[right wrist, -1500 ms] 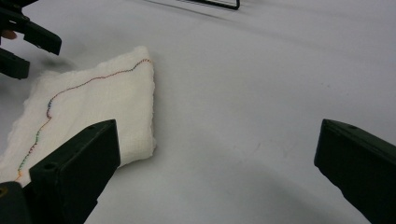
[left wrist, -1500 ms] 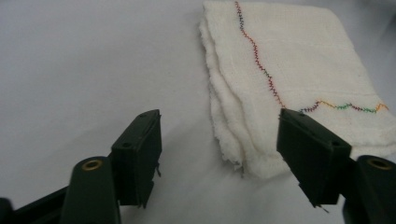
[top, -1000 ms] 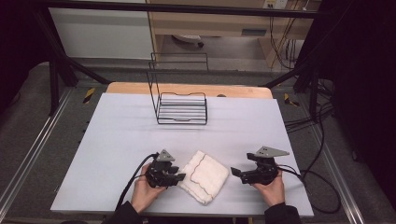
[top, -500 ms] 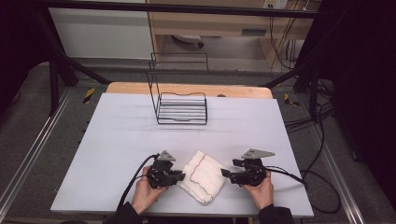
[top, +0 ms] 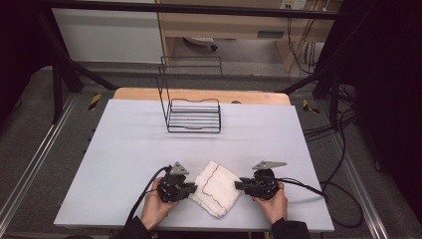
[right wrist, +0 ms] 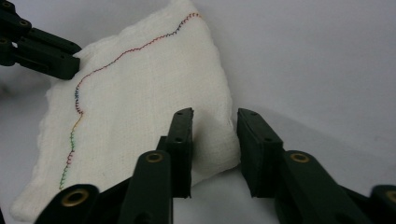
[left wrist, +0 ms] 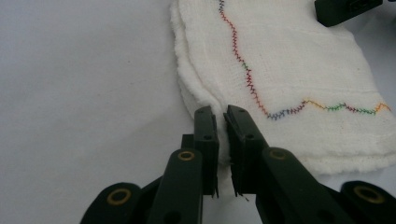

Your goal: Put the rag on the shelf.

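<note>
My left claw [left wrist: 221,122] is clenched on the near left edge of the folded white cloth with a wavy line of coloured stitching [left wrist: 299,65], a pinch of its rim squeezed between the two black jaws. My right claw [right wrist: 215,122] has just been closing; the cloth's right corner sits between its jaws, touching the left one, with a gap at the other, so it isn't yet gripping. From above, the cloth [top: 217,187] lies at the lower middle of the frame on the pale grey table [top: 124,144], between my left claw [top: 193,187] and right claw [top: 240,185]. Farther up, near the table's far edge, stands a black wire rack [top: 193,115], well apart.
</note>
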The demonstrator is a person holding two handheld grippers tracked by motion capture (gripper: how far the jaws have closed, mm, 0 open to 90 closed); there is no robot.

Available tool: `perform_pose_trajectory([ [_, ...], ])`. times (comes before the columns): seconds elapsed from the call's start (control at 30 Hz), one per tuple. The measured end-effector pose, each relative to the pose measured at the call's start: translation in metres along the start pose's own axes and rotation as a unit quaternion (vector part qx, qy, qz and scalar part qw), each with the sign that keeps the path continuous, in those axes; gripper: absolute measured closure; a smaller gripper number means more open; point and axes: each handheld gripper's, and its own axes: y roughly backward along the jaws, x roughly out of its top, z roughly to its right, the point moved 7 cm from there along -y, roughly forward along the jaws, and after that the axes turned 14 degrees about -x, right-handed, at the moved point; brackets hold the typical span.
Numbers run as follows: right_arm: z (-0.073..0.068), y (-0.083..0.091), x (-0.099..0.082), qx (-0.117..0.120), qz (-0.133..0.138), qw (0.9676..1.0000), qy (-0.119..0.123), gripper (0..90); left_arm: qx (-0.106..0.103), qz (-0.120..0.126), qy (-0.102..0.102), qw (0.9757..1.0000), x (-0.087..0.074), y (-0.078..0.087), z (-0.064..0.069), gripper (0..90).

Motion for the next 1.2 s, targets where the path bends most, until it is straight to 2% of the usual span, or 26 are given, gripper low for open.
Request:
perform_pose_trajectory([
  [0.17, -0.002, 0.001, 0.003, 0.002, -0.001, 1.0000, -0.001, 78.8, -0.005, 0.000, 0.009, 0.9999, -0.001, 0.003, 0.000, 82.9],
  [0.27, -0.003, 0.002, 0.009, -0.005, 0.011, 0.9999, 0.006, 79.9, -0.005, 0.004, 0.016, 0.9999, -0.003, 0.006, 0.004, 82.9],
  [0.37, 0.001, -0.001, 0.020, -0.019, 0.023, 0.9994, 0.020, 80.1, -0.008, 0.009, 0.013, 0.9999, -0.004, 0.008, 0.010, 82.4],
  [0.53, 0.005, -0.007, 0.022, -0.028, 0.022, 0.9990, 0.026, 79.0, -0.001, 0.011, 0.007, 0.9999, -0.005, 0.006, 0.011, 80.5],
  [0.6, 0.005, -0.007, 0.021, -0.029, 0.025, 0.9989, 0.026, 76.5, 0.001, 0.012, 0.000, 0.9999, -0.005, 0.007, 0.010, 74.3],
  [0.63, 0.004, -0.005, 0.022, -0.029, 0.028, 0.9990, 0.021, 73.5, 0.002, 0.012, -0.004, 0.9999, -0.004, 0.009, 0.010, 74.3],
  [0.67, 0.004, -0.002, 0.024, -0.026, 0.044, 0.9985, 0.021, 67.0, 0.004, 0.012, -0.009, 0.9999, -0.003, 0.011, 0.009, 65.4],
  [0.7, 0.004, 0.000, 0.025, -0.026, 0.052, 0.9981, 0.018, 61.1, 0.007, 0.017, -0.013, 0.9998, 0.000, 0.013, 0.008, 61.9],
  [0.8, 0.004, 0.003, 0.027, -0.025, 0.065, 0.9974, 0.020, 56.3, 0.009, 0.025, -0.019, 0.9995, 0.009, 0.019, 0.003, 54.1],
  [0.83, 0.005, 0.005, 0.027, -0.027, 0.070, 0.9970, 0.022, 51.4, 0.009, 0.023, -0.020, 0.9995, 0.012, 0.020, 0.001, 49.2],
  [0.87, 0.007, 0.008, 0.028, -0.034, 0.080, 0.9959, 0.025, 42.0, 0.009, 0.021, -0.020, 0.9995, 0.015, 0.021, -0.002, 42.1],
  [0.93, 0.009, 0.009, 0.027, -0.044, 0.080, 0.9954, 0.029, 33.8, 0.012, 0.029, -0.025, 0.9992, 0.022, 0.023, -0.007, 35.6],
  [1.0, 0.010, 0.010, 0.026, -0.046, 0.082, 0.9951, 0.030, 31.5, 0.014, 0.032, -0.023, 0.9991, 0.029, 0.023, -0.013, 32.2],
  [1.03, 0.012, 0.011, 0.024, -0.034, 0.086, 0.9955, 0.019, 28.8, 0.011, 0.036, -0.022, 0.9991, 0.032, 0.022, -0.015, 27.4],
  [1.07, 0.012, 0.011, 0.024, -0.034, 0.086, 0.9955, 0.019, 28.8, 0.010, 0.040, -0.020, 0.9990, 0.035, 0.021, -0.017, 27.4],
  [1.2, 0.021, 0.015, 0.021, -0.038, 0.084, 0.9958, 0.004, 15.7, 0.018, 0.034, -0.026, 0.9989, 0.046, 0.013, -0.026, 20.6],
])
